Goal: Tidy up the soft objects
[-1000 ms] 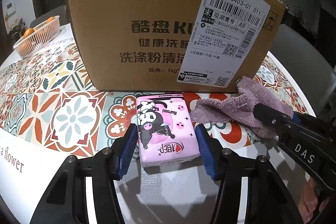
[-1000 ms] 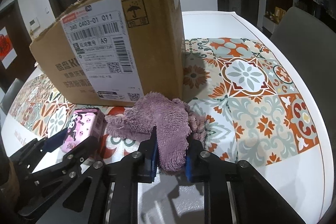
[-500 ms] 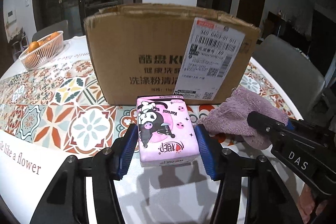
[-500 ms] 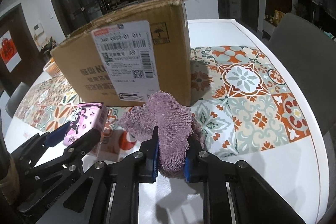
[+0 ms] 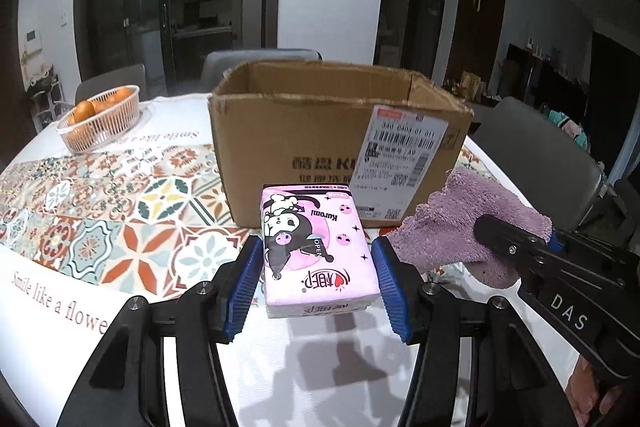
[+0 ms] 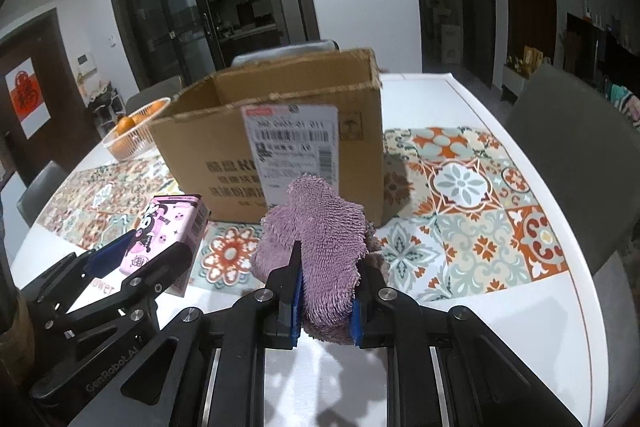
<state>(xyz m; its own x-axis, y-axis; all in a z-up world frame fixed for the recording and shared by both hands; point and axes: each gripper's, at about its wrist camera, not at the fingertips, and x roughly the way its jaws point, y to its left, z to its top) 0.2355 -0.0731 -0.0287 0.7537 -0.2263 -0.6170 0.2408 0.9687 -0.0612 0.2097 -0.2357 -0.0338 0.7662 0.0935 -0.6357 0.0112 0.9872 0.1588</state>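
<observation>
A pink tissue pack [image 5: 316, 251] with a cartoon print hangs above the table, with my left gripper [image 5: 316, 281] shut on its sides. The same tissue pack [image 6: 168, 231] shows at the left of the right wrist view, between the left gripper's [image 6: 148, 251] black fingers. A fluffy purple cloth [image 6: 320, 247] is lifted off the table, and my right gripper [image 6: 326, 291] is shut on its lower part. That cloth [image 5: 460, 223] also appears at the right of the left wrist view. An open cardboard box [image 5: 340, 143] stands behind both items, its inside only partly visible.
A white basket of oranges [image 5: 100, 117] sits at the far left of the table. A patterned tile runner [image 6: 472, 203] covers the white table [image 6: 500, 327]. Grey chairs [image 6: 576, 163] stand around the table, one at the right edge.
Both grippers have risen with their loads and drawn back from the box. The box's open top has come into view. The cloth has left the table.
</observation>
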